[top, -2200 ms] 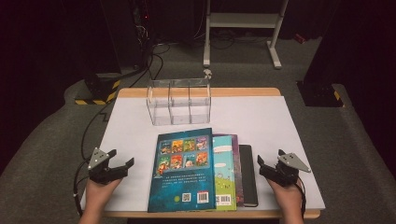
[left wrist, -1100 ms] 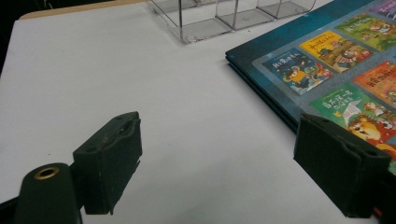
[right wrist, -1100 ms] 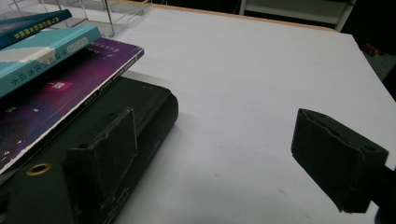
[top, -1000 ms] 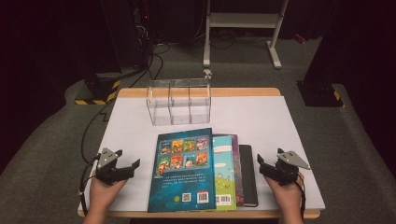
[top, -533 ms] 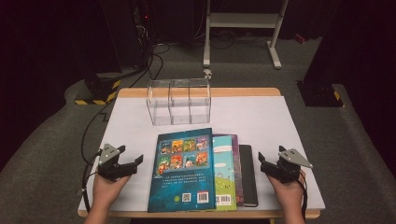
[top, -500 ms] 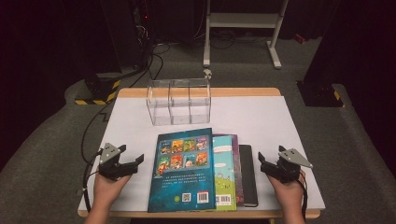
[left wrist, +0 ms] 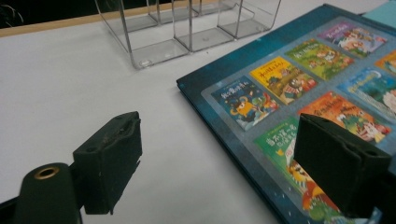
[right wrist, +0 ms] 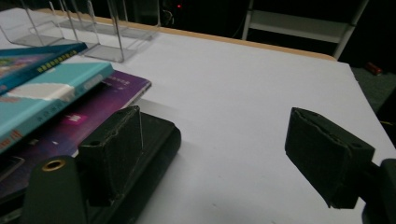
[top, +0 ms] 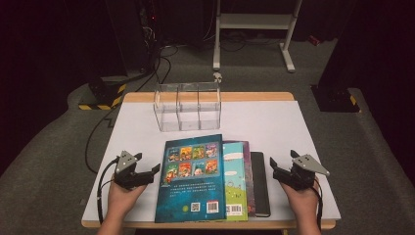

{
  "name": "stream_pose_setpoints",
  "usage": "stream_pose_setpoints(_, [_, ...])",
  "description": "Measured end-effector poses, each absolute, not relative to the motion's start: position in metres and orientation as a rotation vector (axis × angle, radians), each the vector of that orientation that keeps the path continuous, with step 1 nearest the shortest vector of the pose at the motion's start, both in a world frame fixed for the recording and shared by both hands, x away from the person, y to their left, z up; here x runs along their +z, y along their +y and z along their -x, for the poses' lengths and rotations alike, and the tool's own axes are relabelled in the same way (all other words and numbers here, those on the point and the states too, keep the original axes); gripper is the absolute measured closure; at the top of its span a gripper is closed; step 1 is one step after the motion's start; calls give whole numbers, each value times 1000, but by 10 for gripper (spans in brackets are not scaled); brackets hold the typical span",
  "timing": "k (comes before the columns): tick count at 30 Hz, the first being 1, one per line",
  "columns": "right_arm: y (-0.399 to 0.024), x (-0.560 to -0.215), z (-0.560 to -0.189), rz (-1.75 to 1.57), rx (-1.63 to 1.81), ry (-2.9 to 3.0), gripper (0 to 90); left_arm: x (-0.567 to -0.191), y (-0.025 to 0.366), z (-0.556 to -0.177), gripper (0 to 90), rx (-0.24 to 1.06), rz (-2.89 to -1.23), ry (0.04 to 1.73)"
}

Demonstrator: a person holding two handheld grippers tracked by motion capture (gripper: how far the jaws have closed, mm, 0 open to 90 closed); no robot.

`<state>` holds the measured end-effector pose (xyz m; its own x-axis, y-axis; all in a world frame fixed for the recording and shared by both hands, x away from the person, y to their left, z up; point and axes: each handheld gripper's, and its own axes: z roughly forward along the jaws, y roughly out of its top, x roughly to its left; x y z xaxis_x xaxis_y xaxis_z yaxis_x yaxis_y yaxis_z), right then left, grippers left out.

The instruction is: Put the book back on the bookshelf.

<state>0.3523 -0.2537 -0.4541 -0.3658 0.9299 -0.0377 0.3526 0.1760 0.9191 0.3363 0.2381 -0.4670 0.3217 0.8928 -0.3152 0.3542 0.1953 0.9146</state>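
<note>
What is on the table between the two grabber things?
A stack of books lies between the left gripper and the right gripper, with bare white table on either side, as the high view shows.

The dark blue book (left wrist: 299,88) carries small pictured covers with Chinese titles, too blurred to read letter by letter; near its lower edge sit a QR code (top: 195,207) and a barcode (top: 212,206), their digits illegible; the turquoise book (top: 235,166) beside it bears a second barcode (top: 234,209), also unreadable; its spine (right wrist: 93,80) shows faint lettering, indistinct.
</note>
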Motion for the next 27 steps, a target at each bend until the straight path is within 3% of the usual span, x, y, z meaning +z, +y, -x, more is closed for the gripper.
stream_pose_setpoints(4, [-243, -451, -350, -1201, 1192, 1853, 198, -466, 247, -327, 156, 506, -1301, 1268])
stream_pose_setpoints(11, [-221, -445, -350, -1145, 1202, 1914, 197, -469, 248, -326, 157, 488, -1330, 1285])
stream_pose_setpoints(27, [-185, -436, -333, -1000, 1263, 1981, 211, -480, 209, -322, 144, 354, -1438, 1286])
